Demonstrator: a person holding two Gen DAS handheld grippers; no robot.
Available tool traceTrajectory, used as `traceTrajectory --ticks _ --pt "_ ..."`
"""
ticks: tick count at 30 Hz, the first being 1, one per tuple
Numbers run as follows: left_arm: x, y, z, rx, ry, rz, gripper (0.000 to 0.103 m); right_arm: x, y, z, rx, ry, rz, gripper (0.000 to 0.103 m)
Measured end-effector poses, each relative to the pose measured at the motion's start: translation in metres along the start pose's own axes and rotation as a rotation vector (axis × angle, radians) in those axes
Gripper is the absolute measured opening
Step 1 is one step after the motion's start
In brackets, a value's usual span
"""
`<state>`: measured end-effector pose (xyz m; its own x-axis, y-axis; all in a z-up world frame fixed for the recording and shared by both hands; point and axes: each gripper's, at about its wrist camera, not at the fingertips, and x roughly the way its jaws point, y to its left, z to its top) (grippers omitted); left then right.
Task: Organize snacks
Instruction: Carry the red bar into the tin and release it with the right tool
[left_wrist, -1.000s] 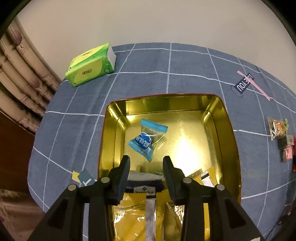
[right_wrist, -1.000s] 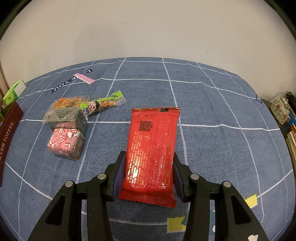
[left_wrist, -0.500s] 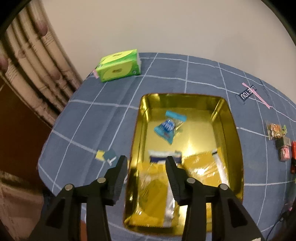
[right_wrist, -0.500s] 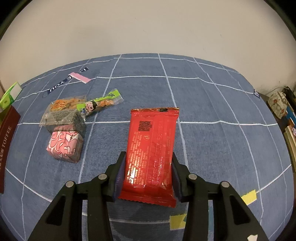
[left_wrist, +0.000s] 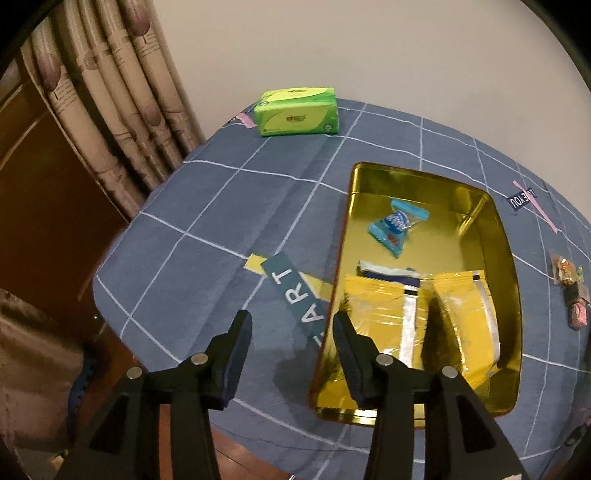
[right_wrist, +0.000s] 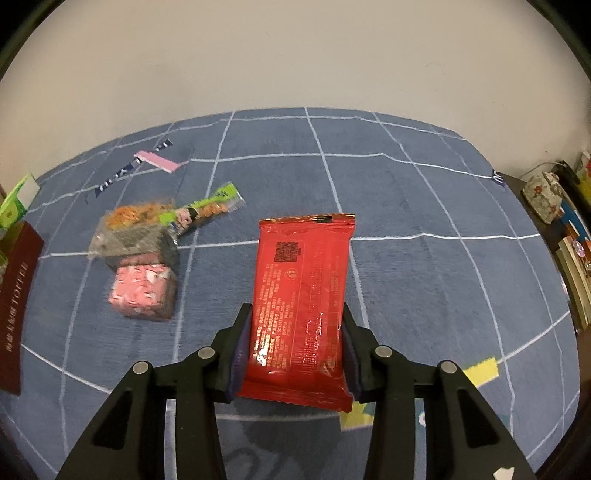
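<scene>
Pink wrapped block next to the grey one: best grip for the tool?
Judging by its pose, take the pink block from above, across its left and right faces. The grey packet abuts its far side, so front-to-back pinching looks blocked. It seems soft, so close gently.

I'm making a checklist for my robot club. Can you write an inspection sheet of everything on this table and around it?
Surface: blue checked tablecloth, with printed patches.
Job's things: gold tin holds a blue candy packet and two yellow packets. Red packet is between the right gripper's fingers. Pink packet, grey packet and green-ended stick snack lie together on the cloth.
Clutter: green tissue pack; dark red tin lid at the cloth's edge.
Grippers: left gripper open, holding nothing; right gripper shut on the red packet.
Cables: one thin cable by the wall.
Surroundings: curtain, plain wall, books.
</scene>
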<state>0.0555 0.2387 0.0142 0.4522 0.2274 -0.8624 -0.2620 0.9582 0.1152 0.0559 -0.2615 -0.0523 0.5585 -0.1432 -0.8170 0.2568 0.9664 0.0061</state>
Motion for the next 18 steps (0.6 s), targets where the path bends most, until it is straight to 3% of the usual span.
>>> traceTrajectory --ticks 3,9,18 --pt "0.001 0.005 -0.003 -0.011 0.003 -0.001 0.054 -0.014 0.008 0.003 0.002 -0.016 0.015 0.039" --pt "-0.004 0.012 -0.003 -0.03 -0.005 -0.03 0.054 -0.051 0.052 0.012 -0.046 -0.059 0.098 0.039" --pt "-0.006 0.037 -0.01 -0.096 0.003 -0.005 0.054 -0.085 0.166 0.008 -0.204 -0.055 0.301 0.039"
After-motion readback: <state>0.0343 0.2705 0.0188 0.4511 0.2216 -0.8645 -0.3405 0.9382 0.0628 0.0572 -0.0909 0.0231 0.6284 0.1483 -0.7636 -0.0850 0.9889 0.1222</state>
